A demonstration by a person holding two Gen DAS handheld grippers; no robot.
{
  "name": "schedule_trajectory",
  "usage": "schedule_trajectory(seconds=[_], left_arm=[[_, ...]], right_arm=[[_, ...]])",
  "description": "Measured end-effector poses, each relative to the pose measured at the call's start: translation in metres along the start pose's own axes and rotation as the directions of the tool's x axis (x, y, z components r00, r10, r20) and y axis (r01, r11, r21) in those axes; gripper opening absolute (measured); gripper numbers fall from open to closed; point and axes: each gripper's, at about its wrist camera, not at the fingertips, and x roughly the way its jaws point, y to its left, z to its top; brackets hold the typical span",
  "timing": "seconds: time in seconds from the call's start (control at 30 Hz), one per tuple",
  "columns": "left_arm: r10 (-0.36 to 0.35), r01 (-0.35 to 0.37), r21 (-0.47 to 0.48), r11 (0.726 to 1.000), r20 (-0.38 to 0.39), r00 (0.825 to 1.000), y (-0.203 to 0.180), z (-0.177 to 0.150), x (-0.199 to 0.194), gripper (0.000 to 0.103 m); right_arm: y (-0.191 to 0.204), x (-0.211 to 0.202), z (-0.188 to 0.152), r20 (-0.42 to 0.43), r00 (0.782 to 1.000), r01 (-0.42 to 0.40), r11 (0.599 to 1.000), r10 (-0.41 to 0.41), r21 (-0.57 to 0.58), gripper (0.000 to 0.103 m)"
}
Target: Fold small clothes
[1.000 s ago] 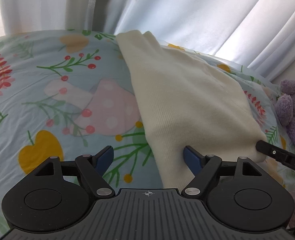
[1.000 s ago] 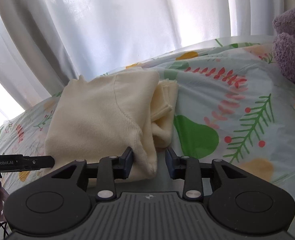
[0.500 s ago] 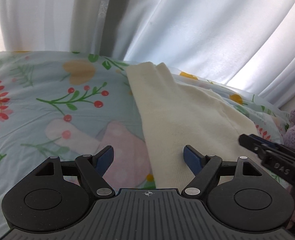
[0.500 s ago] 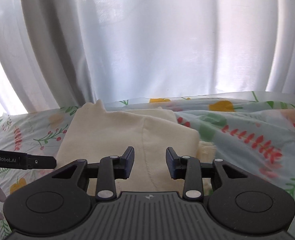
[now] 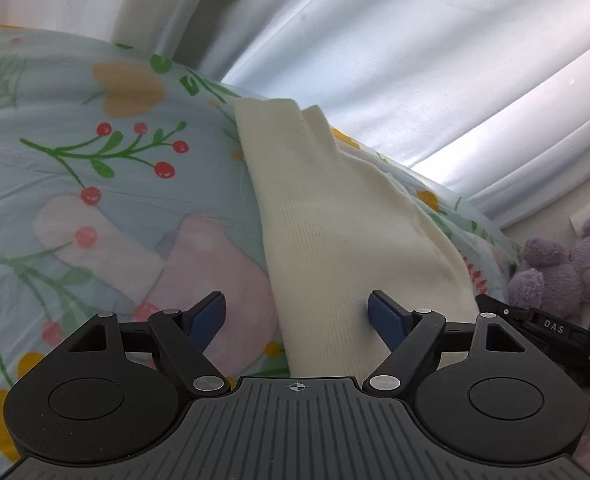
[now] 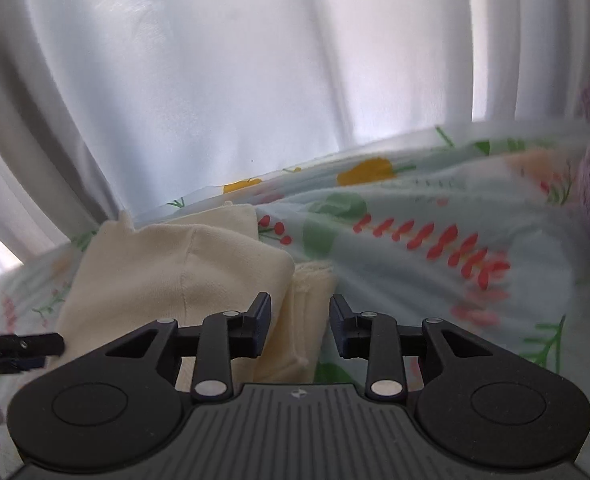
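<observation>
On a floral bedspread (image 5: 55, 168), the spread left gripper (image 5: 297, 312) now straddles the folded cream garment's (image 5: 335, 240) edge while the right gripper (image 6: 299, 320), no longer near its corner, opens empty.

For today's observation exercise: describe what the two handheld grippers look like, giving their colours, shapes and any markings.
The left gripper has a black body with two round discs, a ribbed grey centre plate, silver pivot pins and blue finger pads. The right gripper has the same build, its pads darker. Seen from the left camera, its side bears white "DAS" lettering.
</observation>
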Motion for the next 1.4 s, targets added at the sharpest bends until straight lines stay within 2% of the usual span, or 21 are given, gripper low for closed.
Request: schedule_trajectory(seconds=[0.07,0.17,0.3,0.37,0.47,0.6,0.67,0.73,0.8,0.9,0.97,1.0,1.03,1.17,1.23,1.33,1.37,1.4], left_arm=[[-0.030,0.030,-0.005,1.000,-0.002,1.000,0.001,-0.002,0.001,0.082],[-0.093,0.093,-0.002,0.996,-0.026,0.995,-0.005,-0.003,0.010,0.081],[-0.131,0.131,-0.011,0.991,-0.031,0.991,-0.007,-0.002,0.022,0.081],[-0.153,0.151,-0.044,0.988,-0.034,0.988,-0.004,0.000,0.024,0.081],[-0.196,0.191,-0.123,0.974,-0.031,0.980,0.005,0.006,0.027,0.080],[-0.210,0.202,-0.169,0.965,-0.031,0.977,0.010,0.010,0.031,0.070],[-0.209,0.202,-0.157,0.967,-0.032,0.977,0.011,0.010,0.032,0.065],[-0.205,0.198,-0.150,0.969,-0.035,0.978,0.013,0.010,0.030,0.059],[-0.217,0.209,-0.166,0.964,-0.037,0.975,0.016,0.009,0.029,0.059],[-0.224,0.215,-0.180,0.960,-0.033,0.974,0.018,0.009,0.029,0.059],[-0.222,0.213,-0.167,0.963,-0.034,0.975,0.017,0.009,0.028,0.058],[-0.215,0.207,-0.159,0.965,-0.035,0.976,0.017,0.009,0.027,0.056],[-0.215,0.207,-0.160,0.965,-0.036,0.976,0.018,0.009,0.028,0.054],[-0.232,0.221,-0.196,0.955,-0.032,0.972,0.024,0.009,0.029,0.052],[-0.230,0.223,-0.208,0.952,-0.014,0.973,0.023,0.008,0.030,0.054],[-0.216,0.210,-0.214,0.954,-0.007,0.976,0.019,0.007,0.029,0.054],[-0.201,0.196,-0.196,0.961,-0.005,0.980,0.016,0.007,0.028,0.052],[-0.192,0.189,-0.171,0.967,-0.002,0.981,0.013,0.007,0.026,0.046]], right_arm=[[-0.024,0.003,0.000,-0.051,0.994,-0.093,0.989,0.099,0.119,0.041],[-0.038,0.012,-0.004,-0.075,0.979,-0.172,0.968,0.188,0.181,0.043],[-0.042,0.027,-0.007,-0.083,0.961,-0.235,0.938,0.263,0.254,0.045],[-0.046,0.035,-0.006,-0.081,0.949,-0.270,0.920,0.304,0.284,0.048],[-0.056,0.047,-0.006,-0.077,0.911,-0.353,0.864,0.404,0.360,0.050],[-0.058,0.058,-0.006,-0.043,0.868,-0.435,0.799,0.495,0.415,0.056],[-0.055,0.061,-0.004,-0.025,0.850,-0.468,0.777,0.526,0.421,0.063],[-0.051,0.062,-0.002,-0.013,0.832,-0.500,0.758,0.555,0.419,0.076],[-0.051,0.060,-0.002,-0.005,0.818,-0.522,0.745,0.575,0.416,0.081],[-0.045,0.058,-0.001,-0.030,0.840,-0.493,0.784,0.542,0.376,0.075],[-0.039,0.060,-0.002,-0.063,0.869,-0.443,0.830,0.490,0.339,0.057],[-0.038,0.061,-0.003,-0.076,0.879,-0.424,0.845,0.471,0.326,0.042],[-0.038,0.061,-0.004,-0.078,0.882,-0.419,0.849,0.465,0.321,0.037],[-0.041,0.062,-0.004,-0.081,0.878,-0.422,0.842,0.472,0.336,0.039],[-0.039,0.064,-0.003,-0.084,0.880,-0.415,0.845,0.467,0.337,0.040],[-0.032,0.061,-0.003,-0.081,0.901,-0.380,0.866,0.426,0.326,0.037],[-0.026,0.058,-0.003,-0.083,0.912,-0.361,0.884,0.401,0.299,0.036],[-0.022,0.053,-0.004,-0.082,0.921,-0.346,0.897,0.381,0.275,0.033]])
